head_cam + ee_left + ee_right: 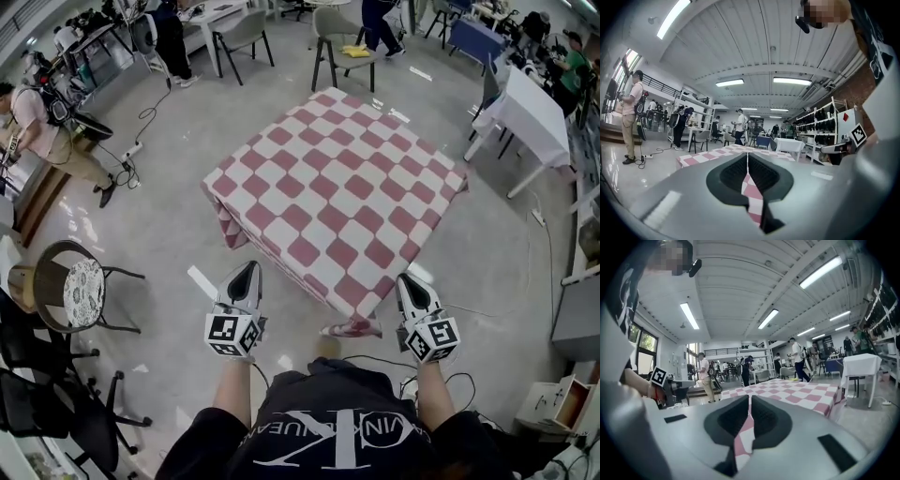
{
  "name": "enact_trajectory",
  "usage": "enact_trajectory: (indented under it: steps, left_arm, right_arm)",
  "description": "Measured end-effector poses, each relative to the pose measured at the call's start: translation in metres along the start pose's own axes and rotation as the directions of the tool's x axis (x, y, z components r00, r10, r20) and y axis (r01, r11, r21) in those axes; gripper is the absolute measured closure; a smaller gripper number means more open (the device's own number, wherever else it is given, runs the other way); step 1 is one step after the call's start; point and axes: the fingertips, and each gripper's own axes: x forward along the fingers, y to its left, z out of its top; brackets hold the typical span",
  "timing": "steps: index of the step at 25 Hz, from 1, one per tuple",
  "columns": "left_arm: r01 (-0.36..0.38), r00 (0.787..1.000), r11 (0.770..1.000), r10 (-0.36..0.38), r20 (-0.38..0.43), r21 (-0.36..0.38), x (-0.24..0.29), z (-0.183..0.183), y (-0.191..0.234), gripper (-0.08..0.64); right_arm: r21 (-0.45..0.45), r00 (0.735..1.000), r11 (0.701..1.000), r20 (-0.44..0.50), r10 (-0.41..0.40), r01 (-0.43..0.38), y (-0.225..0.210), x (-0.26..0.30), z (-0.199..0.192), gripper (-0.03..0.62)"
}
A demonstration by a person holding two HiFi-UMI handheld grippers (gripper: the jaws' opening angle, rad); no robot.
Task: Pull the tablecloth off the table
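Big open workshop with a shiny grey floor, desks and people along the far side, a round-seat chair point(82, 291) off to the left and a white-draped table point(530, 112) far right. Smack in the middle sits the table with the pink-and-white checked tablecloth point(337, 197) on it.

Progress-wise I'd call it barely started. The cloth is spread flat over the whole top, I can't spot any bare tabletop anywhere, and the near corner point(352, 327) just droops down toward the floor between the two tools.

The grab part looks done though. The left gripper point(249, 269) sits at the near-left edge of the cloth and the right gripper point(406, 279) at the near-right edge. From the left gripper view, the left gripper point(747, 157) has its jaws clamped together with a strip of the checked fabric point(752, 197) pinched between them. Same deal in the right gripper view: the right gripper point(750, 399) is squeezed tight on a fold of the cloth point(743, 437).

So what's left is basically the whole pull: dragging it toward the near side until it slides clear off the far edge.
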Motion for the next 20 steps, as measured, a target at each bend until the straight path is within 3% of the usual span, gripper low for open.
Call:
enact_trajectory:
  steps: [8, 13, 20]
  left_arm:
    - [0.01, 0.999, 1.0, -0.009, -0.051, 0.01, 0.04, -0.01, -0.001, 0.541]
    - [0.015, 0.996, 1.0, -0.015, -0.088, 0.004, 0.061, -0.016, 0.007, 0.492]
    - [0.046, 0.992, 0.999, -0.045, -0.119, 0.007, 0.107, -0.021, 0.042, 0.443]
  right_arm:
    - [0.063, 1.0, 0.998, -0.02, 0.013, -0.011, -0.023, 0.022, -0.012, 0.575]
    - [0.099, 0.999, 0.995, -0.049, 0.015, -0.01, -0.029, 0.032, -0.024, 0.575]
    - [0.14, 0.994, 0.988, -0.09, -0.06, 0.073, -0.038, 0.036, -0.04, 0.575]
